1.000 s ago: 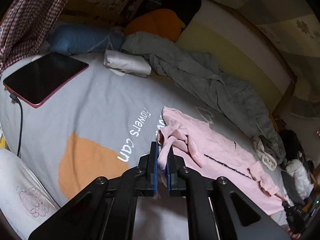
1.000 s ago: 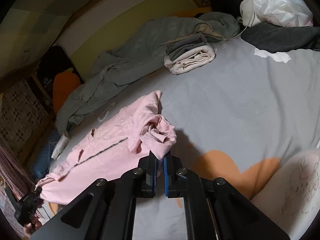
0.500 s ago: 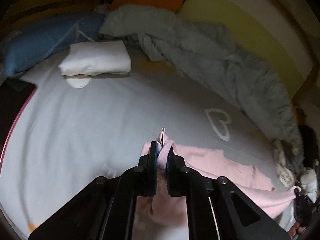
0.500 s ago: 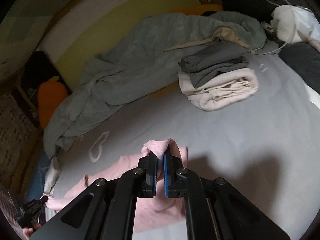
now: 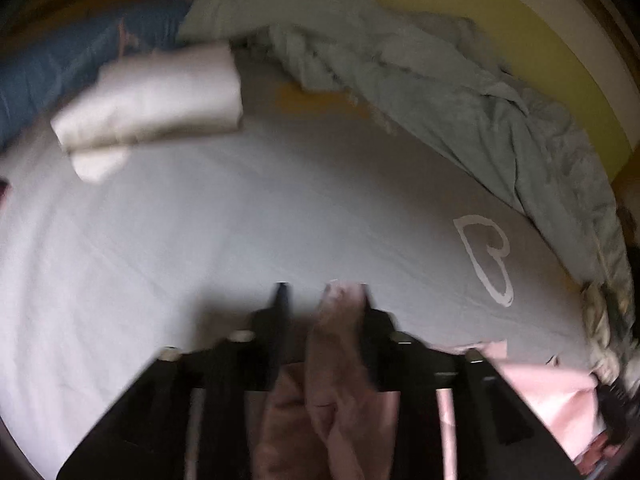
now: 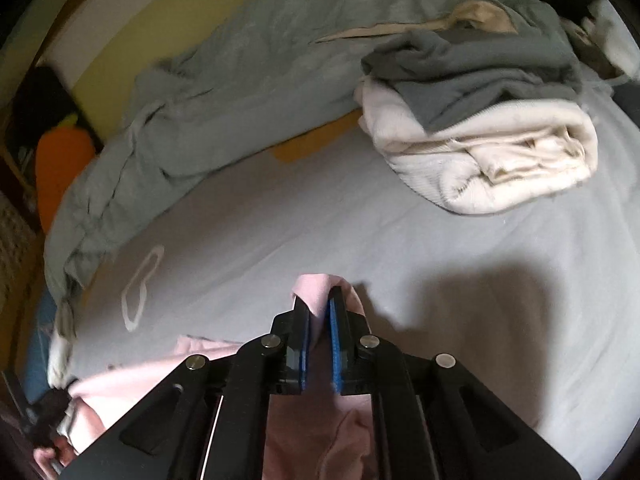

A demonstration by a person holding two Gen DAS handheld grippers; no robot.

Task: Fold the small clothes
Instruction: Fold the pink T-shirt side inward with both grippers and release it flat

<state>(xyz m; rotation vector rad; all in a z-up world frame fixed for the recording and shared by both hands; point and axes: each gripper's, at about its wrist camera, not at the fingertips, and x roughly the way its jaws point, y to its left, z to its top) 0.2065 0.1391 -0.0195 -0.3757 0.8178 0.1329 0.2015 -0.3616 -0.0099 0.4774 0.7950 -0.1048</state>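
A pink garment (image 5: 340, 360) lies on the grey bed sheet (image 5: 240, 220), its far edge carried toward the blanket. My left gripper (image 5: 323, 292) is opening. Its fingers stand well apart, and a pink fold hangs loose against the right finger (image 5: 366, 304). In the right wrist view, the pink garment (image 6: 314, 288) has a bunched fold between the blue pads (image 6: 335, 320) of my right gripper (image 6: 320, 300). The jaws are starting to open, and the fold still touches both pads. The left wrist view is blurred.
A folded white cloth (image 5: 152, 100) and a blue pillow (image 5: 48, 72) lie at the far left. A rumpled grey blanket (image 6: 220, 80) runs along the yellow wall. A stack of folded cream and grey clothes (image 6: 480, 152) sits at the far right. A white heart print (image 5: 488, 256) marks the sheet.
Both grippers carried the pink garment's edge forward across the sheet toward the blanket. The left gripper's fingers have sprung apart and released the fold. The right jaws show a slightly wider gap.
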